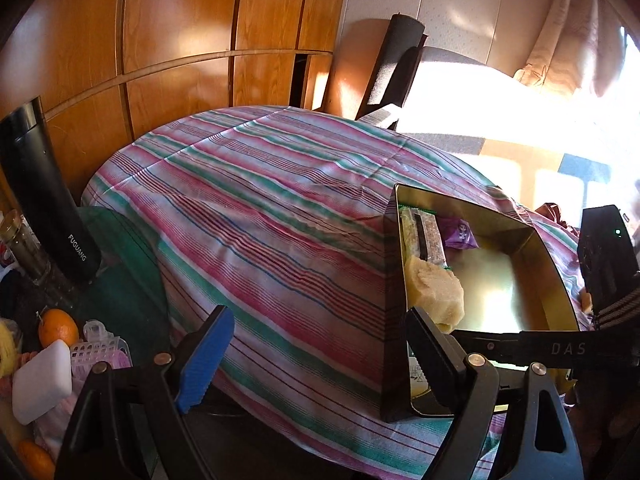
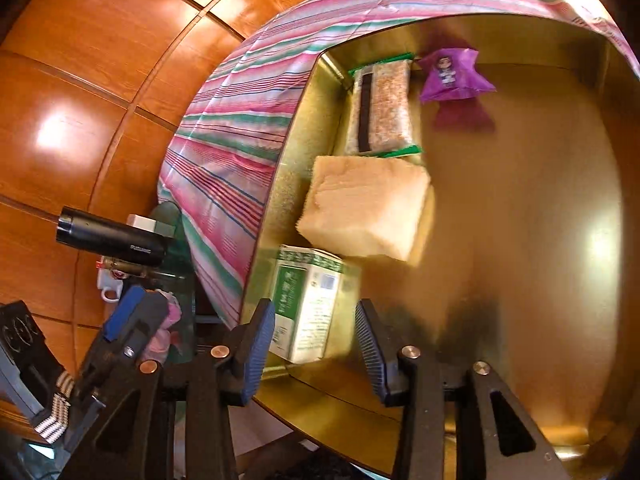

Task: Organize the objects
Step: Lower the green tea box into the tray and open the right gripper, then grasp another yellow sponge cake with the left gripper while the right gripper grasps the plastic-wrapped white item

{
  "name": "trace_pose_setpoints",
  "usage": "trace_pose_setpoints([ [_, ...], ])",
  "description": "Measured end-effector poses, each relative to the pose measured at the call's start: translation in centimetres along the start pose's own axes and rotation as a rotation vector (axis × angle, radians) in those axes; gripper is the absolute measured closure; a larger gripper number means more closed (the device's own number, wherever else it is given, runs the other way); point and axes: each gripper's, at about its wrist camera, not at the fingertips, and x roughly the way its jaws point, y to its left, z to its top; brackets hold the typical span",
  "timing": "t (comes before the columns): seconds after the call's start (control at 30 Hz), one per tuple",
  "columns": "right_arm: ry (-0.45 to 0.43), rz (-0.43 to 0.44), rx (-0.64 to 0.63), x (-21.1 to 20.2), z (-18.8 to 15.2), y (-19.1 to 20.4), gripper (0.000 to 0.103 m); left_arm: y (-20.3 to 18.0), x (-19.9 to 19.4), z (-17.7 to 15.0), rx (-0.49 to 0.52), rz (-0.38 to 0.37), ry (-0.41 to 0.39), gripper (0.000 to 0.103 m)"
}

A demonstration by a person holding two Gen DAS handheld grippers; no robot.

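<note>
Gold light fills the open tin box [image 2: 520, 240], which rests on the striped cloth [image 1: 260, 208] covering the counter. Along the box's left wall lie four things in a row: a clear packet of grain bar [image 2: 380, 108] with green ends at the far corner, a pale yellow sponge block [image 2: 364, 212] next, tilted and blurred, and a green-and-white carton [image 2: 308, 304] nearest the camera. A purple wrapped sweet [image 2: 452, 76] lies just right of the grain packet, near the far wall.

The right claw [image 2: 316, 352] is released, its blue ribbed pads spread wide above the box's near edge with nothing between them; the sponge sits just beyond its tips. The left claw [image 1: 320, 360] is also spread open, one blue pad over the cloth, the other finger inside the box's near left corner, so the box wall stands between the fingers without being pinched.

Beyond the cloth's left edge stand a black flask [image 1: 52, 208] and a glass jar [image 1: 24, 248], with an orange [image 1: 58, 326], a white block [image 1: 42, 380] and a pink basket [image 1: 100, 358] nearby.
</note>
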Motion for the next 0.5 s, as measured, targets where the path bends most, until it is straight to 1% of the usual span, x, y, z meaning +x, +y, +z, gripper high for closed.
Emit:
trace_pose_setpoints([
  [0.1,-0.069,-0.064,-0.035,-2.3,-0.6,-0.4,0.058,-0.9,0.0,0.0,0.018,-0.013,0.002,0.015],
  [0.23,-0.158,-0.131,-0.048,-5.5,-1.4,-1.6,0.057,-2.5,-0.1,0.0,0.053,-0.038,0.002,0.015],
  [0.37,-0.236,-0.174,-0.009,-8.8,-2.3,-3.9,0.056,-4.6,-0.1,0.0,0.097,-0.066,0.008,0.015],
  [0.5,-0.292,-0.216,0.061,-12.2,-3.3,-7.5,0.055,-7.4,-0.2,0.1,0.154,-0.102,0.013,0.015],
])
